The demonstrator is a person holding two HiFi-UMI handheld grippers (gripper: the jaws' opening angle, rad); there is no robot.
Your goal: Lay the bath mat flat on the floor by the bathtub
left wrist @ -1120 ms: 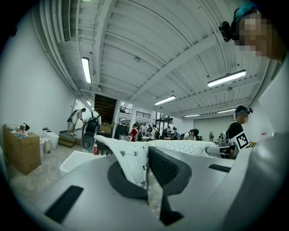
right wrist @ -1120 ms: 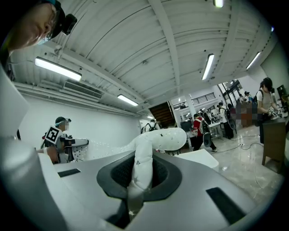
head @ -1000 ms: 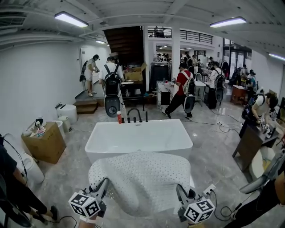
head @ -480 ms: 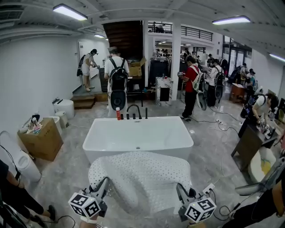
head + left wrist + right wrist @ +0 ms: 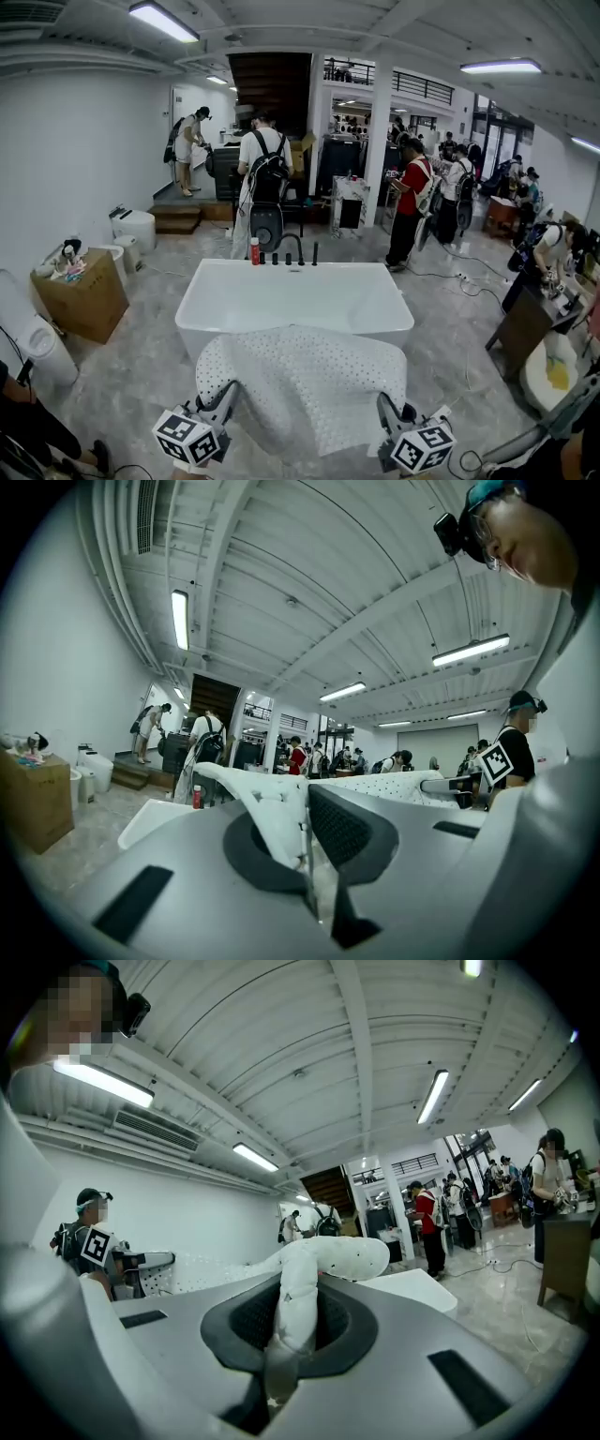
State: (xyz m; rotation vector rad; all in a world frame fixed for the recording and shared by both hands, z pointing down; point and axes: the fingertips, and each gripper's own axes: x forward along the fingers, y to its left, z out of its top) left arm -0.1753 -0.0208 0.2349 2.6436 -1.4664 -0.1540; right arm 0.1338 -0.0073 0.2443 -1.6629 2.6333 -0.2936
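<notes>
A cardboard box [image 5: 82, 298] sits on the floor [image 5: 141, 370] near the left wall. The left gripper [image 5: 226, 397] is low in the head view, left of centre, with its 2 jaws pressed together on the near left corner of the bath mat [image 5: 305, 384]. The left gripper view shows a fold of the white mat [image 5: 267, 794] pinched between the pads with no gap.

The mat, white with dark dots, is held off the floor. It spans the 2 grippers with a hump in the middle, in front of the near side of the white bathtub [image 5: 295, 298]. Its far edge overlaps the tub's near rim in the head view, and whether the 2 touch cannot be told. A black faucet [image 5: 289, 246] and a red bottle [image 5: 254, 250] stand at the tub's far rim.

The right gripper [image 5: 387, 410] clamps the mat's near right corner. In the right gripper view its jaws are almost together on a rolled edge of the mat [image 5: 323, 1260]. Several people [image 5: 412, 211] stand on the floor beyond the tub.
</notes>
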